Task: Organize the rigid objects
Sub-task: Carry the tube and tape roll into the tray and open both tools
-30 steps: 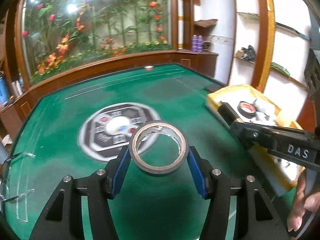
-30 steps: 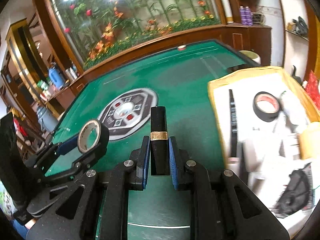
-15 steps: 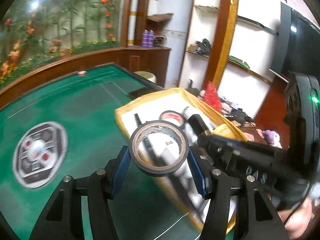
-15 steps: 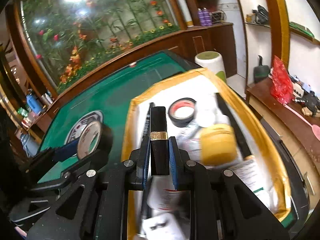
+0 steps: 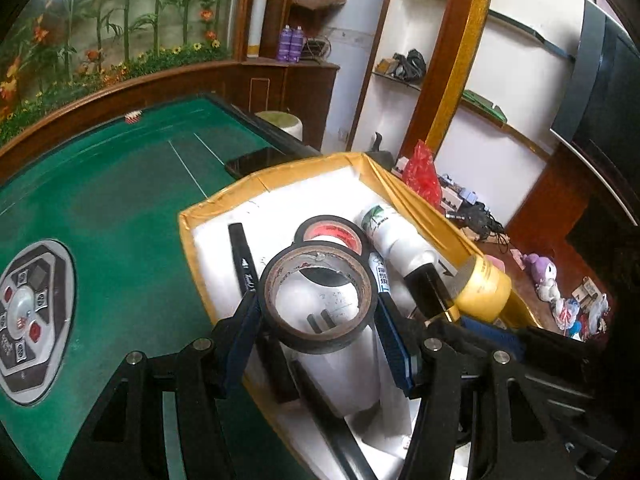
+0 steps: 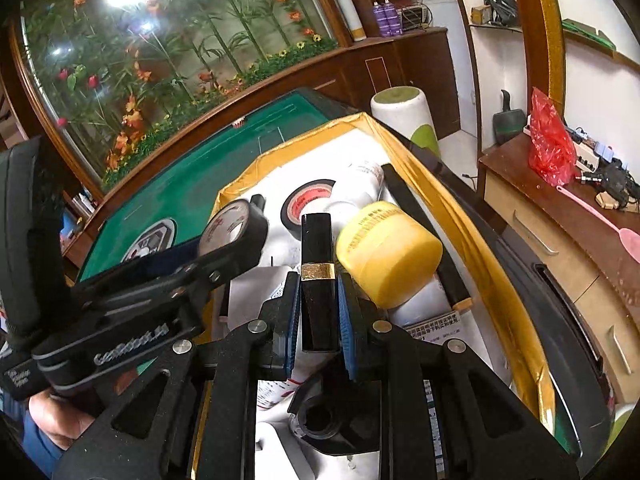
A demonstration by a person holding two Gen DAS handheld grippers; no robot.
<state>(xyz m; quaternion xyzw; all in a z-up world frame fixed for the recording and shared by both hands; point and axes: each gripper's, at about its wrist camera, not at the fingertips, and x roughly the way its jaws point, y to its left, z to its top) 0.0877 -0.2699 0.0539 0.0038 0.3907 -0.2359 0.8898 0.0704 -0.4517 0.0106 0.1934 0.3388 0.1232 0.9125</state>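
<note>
Green felt covers the table (image 5: pixel 120 200), and no loose item shows on the part of it in view. The gold-rimmed tray (image 5: pixel 280 172) at its right end already holds a black marker (image 5: pixel 242 256), a red-cored tape roll (image 5: pixel 332 232), a white tube (image 5: pixel 396 240) and a yellow roll (image 5: pixel 484 288), so the sorting looks well advanced.

Two pieces are left to set down. The left gripper (image 5: pixel 318 320) clasps a black tape roll (image 5: pixel 318 300) by its outer sides, blue pads pressed on it, held above the tray's near end and over the white floor. To its right, the right gripper (image 6: pixel 318 312) is clamped narrowly on a black lipstick case with a gold band (image 6: pixel 317 272), standing upright between the pads, above the tray's middle and just beside the yellow roll. Neither piece rests in the tray yet, as far as I can judge; releasing both would likely finish this pair.

A second ago both grippers were over the open felt, with the tray off to the right. Since then they have swung across to hang over it, grips unchanged.
</note>
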